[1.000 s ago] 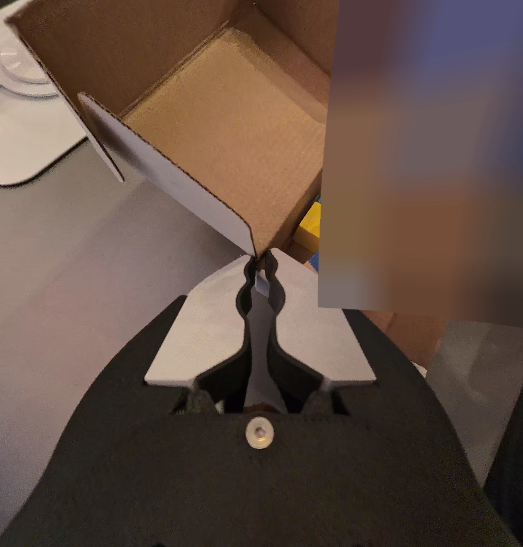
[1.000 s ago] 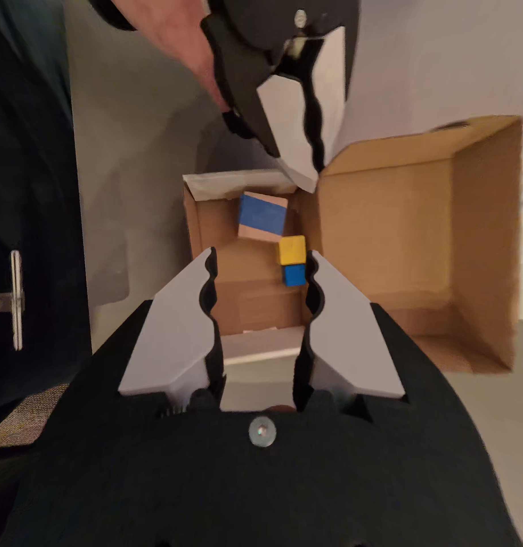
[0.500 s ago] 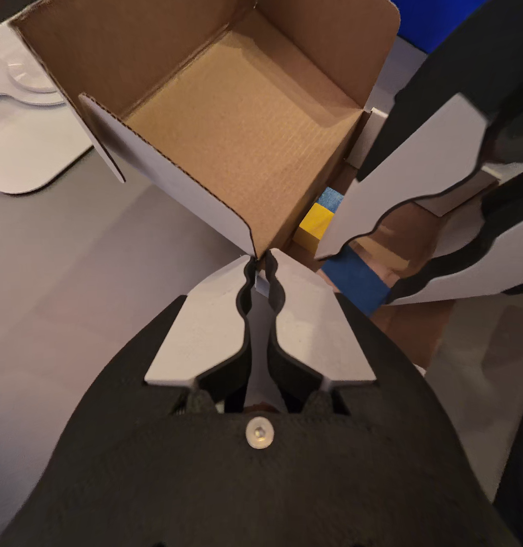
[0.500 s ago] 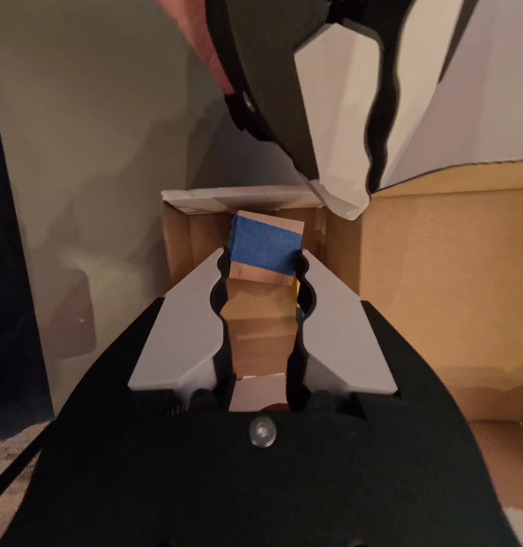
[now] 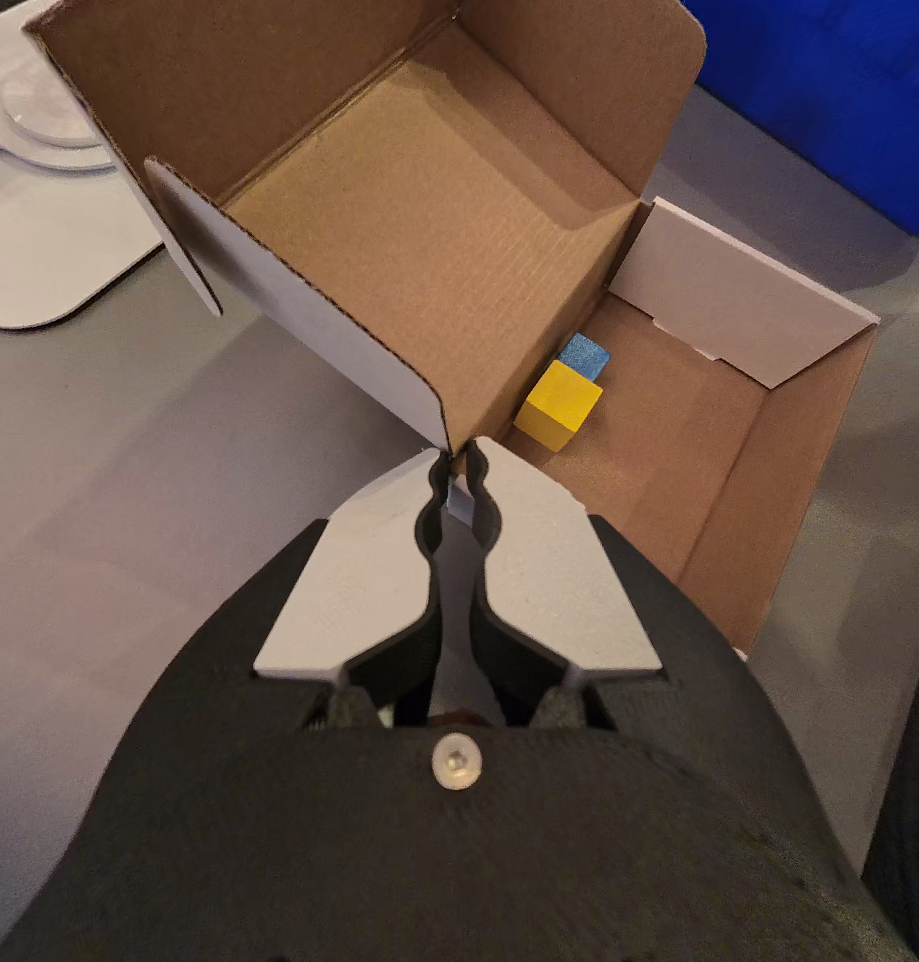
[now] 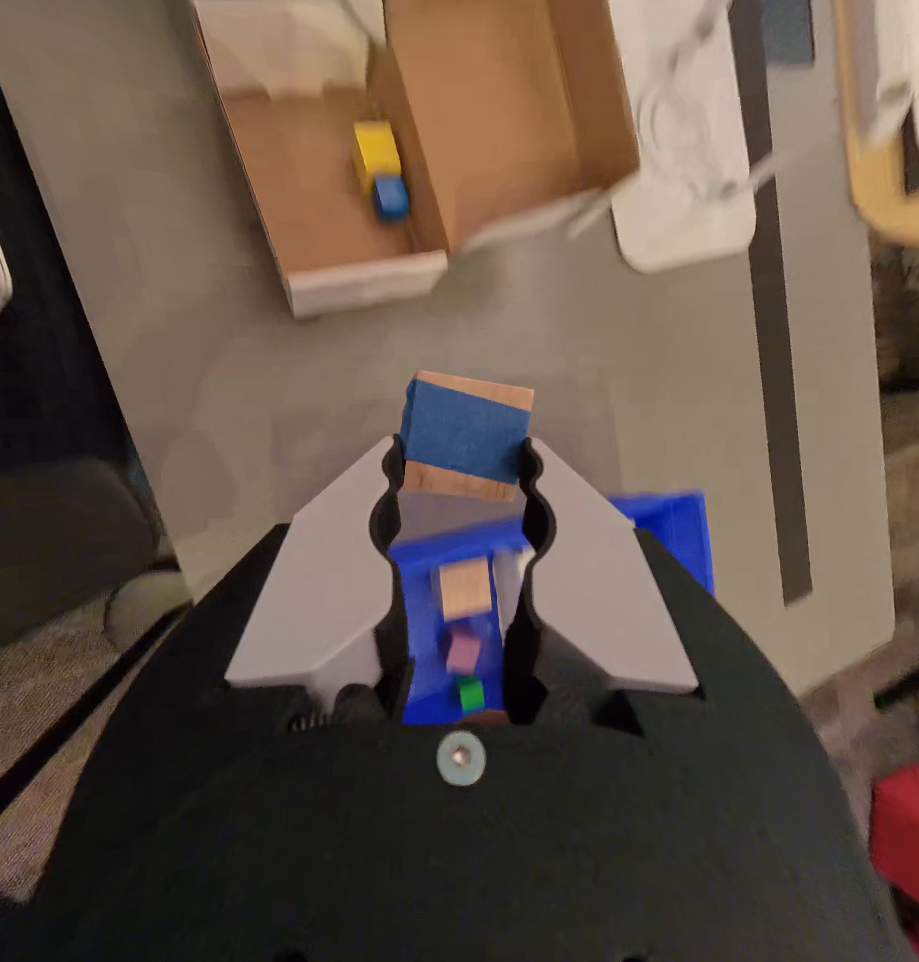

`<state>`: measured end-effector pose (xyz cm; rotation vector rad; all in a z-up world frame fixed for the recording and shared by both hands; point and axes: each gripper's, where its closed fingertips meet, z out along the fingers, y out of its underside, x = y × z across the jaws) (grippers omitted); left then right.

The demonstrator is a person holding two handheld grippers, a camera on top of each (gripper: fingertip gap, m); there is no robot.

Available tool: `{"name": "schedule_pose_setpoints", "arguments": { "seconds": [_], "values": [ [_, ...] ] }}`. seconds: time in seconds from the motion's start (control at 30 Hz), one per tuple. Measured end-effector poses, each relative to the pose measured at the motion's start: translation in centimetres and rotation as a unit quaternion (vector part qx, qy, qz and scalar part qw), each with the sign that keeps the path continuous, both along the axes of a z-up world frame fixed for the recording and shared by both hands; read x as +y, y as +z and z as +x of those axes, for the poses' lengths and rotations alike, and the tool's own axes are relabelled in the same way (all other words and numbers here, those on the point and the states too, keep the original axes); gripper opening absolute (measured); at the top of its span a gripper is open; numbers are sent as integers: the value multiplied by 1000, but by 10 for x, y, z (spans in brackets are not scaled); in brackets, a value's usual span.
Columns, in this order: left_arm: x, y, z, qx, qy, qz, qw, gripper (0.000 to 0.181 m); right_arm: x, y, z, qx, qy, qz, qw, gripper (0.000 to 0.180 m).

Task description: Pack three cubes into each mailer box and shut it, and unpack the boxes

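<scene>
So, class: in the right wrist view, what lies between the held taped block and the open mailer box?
Only bare grey table separates the taped block from the mailer box.

The right gripper grips a wooden cube wrapped in blue tape by its sides, the cube sitting at the fingertips and tilted a little. Beneath it, seen through the gap between the fingers, is a blue bin holding a plain wooden cube, a purple cube and a green cube. Farther off on the grey bench lies the open mailer box, its lid raised (the whole upper part of the view is blurred). Inside it a yellow cube and a smaller blue cube touch each other against the wall nearest the lid.
</scene>
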<state>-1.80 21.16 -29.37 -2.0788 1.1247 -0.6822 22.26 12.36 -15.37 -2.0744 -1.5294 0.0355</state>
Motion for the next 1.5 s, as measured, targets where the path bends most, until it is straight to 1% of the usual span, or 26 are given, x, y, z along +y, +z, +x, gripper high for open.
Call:
{"name": "schedule_pose_setpoints", "arguments": {
  "seconds": [0.1, 0.2, 0.33, 0.4, 0.6, 0.63, 0.67, 0.7, 0.73, 0.8, 0.87, 0.93, 1.0, 1.03, 1.1, 1.17, 1.23, 1.27, 1.37, 1.5],
  "values": [
    [0, 0, 1, 0, 1, -2, 1000, 6, -20, -8, 55, -49, -21, -18, 998, 43],
    [0, 0, 1, 0, 2, -2, 1000, 6, -41, -39, 89, -94, -30, -68, 993, 43],
    [0, 0, 1, -4, 6, -3, 1000, 6, -62, -91, 102, -127, -9, -130, 983, 43],
    [0, 0, 1, -5, 7, -3, 1000, 6, -62, -112, 112, -147, -12, -144, 978, 43],
    [0, 0, 1, -6, 8, -3, 1000, 6, -60, -156, 118, -154, 1, -180, 972, 45],
    [0, 0, 1, -6, 8, -2, 1000, 6, -60, -159, 118, -153, 0, -184, 971, 44],
    [0, 0, 1, -6, 9, -3, 1000, 6, -62, -161, 119, -153, -2, -191, 970, 47],
    [0, 0, 1, -7, 9, -3, 1000, 6, -61, -161, 121, -155, -9, -190, 969, 55],
    [0, 0, 1, -7, 8, -4, 1000, 6, -60, -157, 123, -158, -14, -186, 970, 56],
    [0, 0, 1, -7, 7, -4, 1000, 6, -58, -141, 124, -150, -21, -165, 975, 56],
    [0, 0, 2, -7, 7, -4, 1000, 6, -55, -114, 125, -154, -41, -134, 978, 57],
    [-1, 0, 2, -6, 7, -4, 1000, 6, -49, -79, 105, -128, -47, -87, 987, 56],
    [-1, 0, 2, -7, 6, -5, 1000, 6, -44, -48, 64, -94, -19, -42, 995, 53],
    [-1, 0, 3, -6, 5, -5, 1000, 6, -41, -38, 39, -77, 1, -23, 997, 50],
    [-1, 0, 4, -4, 4, -4, 1000, 6, -40, -30, -21, -37, 58, -14, 998, 50],
    [-1, 0, 4, -3, 3, -4, 1000, 6, -31, -38, -73, -19, 97, -10, 995, 47],
    [-2, 0, 4, -2, 3, -3, 1000, 6, -20, -59, -119, -9, 137, -26, 990, 47],
    [-2, 0, 4, -3, 3, -4, 1000, 6, -11, -73, -136, -13, 144, -35, 989, 47],
    [-1, 0, 3, -6, 2, -7, 1000, 6, 18, -107, -167, -35, 139, -54, 988, 44],
    [-2, 0, 4, -5, -1, -7, 1000, 6, 37, -142, -180, -71, 144, -82, 984, 41]
  ]
}}
